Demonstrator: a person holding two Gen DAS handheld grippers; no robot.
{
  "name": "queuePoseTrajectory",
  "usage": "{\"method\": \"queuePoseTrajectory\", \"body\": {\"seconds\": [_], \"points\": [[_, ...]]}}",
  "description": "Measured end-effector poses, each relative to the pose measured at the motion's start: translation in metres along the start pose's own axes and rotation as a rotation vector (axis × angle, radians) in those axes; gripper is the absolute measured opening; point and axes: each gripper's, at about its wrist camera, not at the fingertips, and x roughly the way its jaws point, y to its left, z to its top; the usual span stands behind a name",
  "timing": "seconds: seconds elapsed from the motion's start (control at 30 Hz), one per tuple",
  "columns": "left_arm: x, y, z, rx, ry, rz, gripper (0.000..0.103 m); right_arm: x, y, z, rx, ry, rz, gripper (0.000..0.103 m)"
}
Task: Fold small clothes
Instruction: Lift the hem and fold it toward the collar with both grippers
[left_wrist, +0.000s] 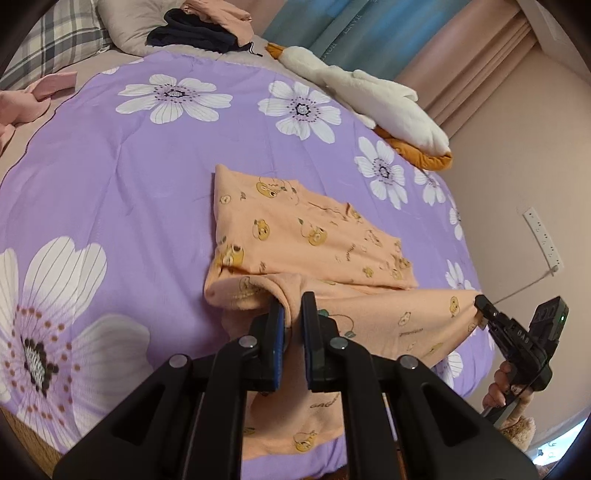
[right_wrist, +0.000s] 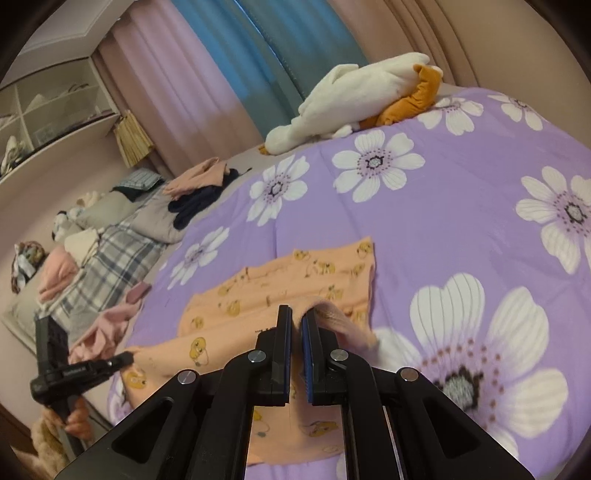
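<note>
An orange garment with a yellow cartoon print (left_wrist: 310, 236) lies on the purple flowered bedspread (left_wrist: 122, 173). Its near edge is lifted off the bed and stretched between both grippers. My left gripper (left_wrist: 293, 301) is shut on the left part of that edge. My right gripper (right_wrist: 296, 314) is shut on the other corner; it also shows in the left wrist view (left_wrist: 480, 301). The garment also shows in the right wrist view (right_wrist: 280, 280), with the left gripper (right_wrist: 129, 357) at its far corner. The garment's far half lies flat on the bed.
A white and orange plush toy (left_wrist: 388, 99) lies at the bed's far edge. A dark garment (left_wrist: 195, 33) and pink clothes (left_wrist: 22, 99) lie near the pillows (right_wrist: 122, 240). A shelf unit (right_wrist: 48, 107) and curtains (right_wrist: 236, 62) stand beyond the bed.
</note>
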Motion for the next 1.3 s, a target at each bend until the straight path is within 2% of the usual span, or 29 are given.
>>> {"method": "queuePoseTrajectory", "body": {"seconds": [0.27,0.53,0.7,0.83,0.97,1.07,1.3], "points": [[0.042,0.011,0.022,-0.013,0.044,0.034,0.009,0.055,-0.002,0.010,-0.012,0.051,-0.102,0.008],[0.094,0.032,0.030,-0.040,0.122,0.125,0.011,0.103,-0.021,0.006,0.022,0.144,-0.186,0.007],[0.109,0.040,0.026,-0.078,0.146,0.101,0.012,0.124,-0.032,-0.002,0.031,0.220,-0.253,0.007],[0.111,0.047,0.027,-0.095,0.161,0.067,0.012,0.127,-0.025,-0.005,-0.020,0.219,-0.295,0.007],[0.111,0.057,0.026,-0.167,0.166,0.007,0.013,0.129,-0.027,-0.006,-0.006,0.212,-0.306,0.007],[0.109,0.060,0.025,-0.185,0.164,-0.016,0.013,0.130,-0.028,-0.006,0.000,0.211,-0.302,0.007],[0.107,0.054,0.024,-0.153,0.143,0.001,0.013,0.133,-0.018,-0.003,-0.064,0.227,-0.344,0.007]]}}
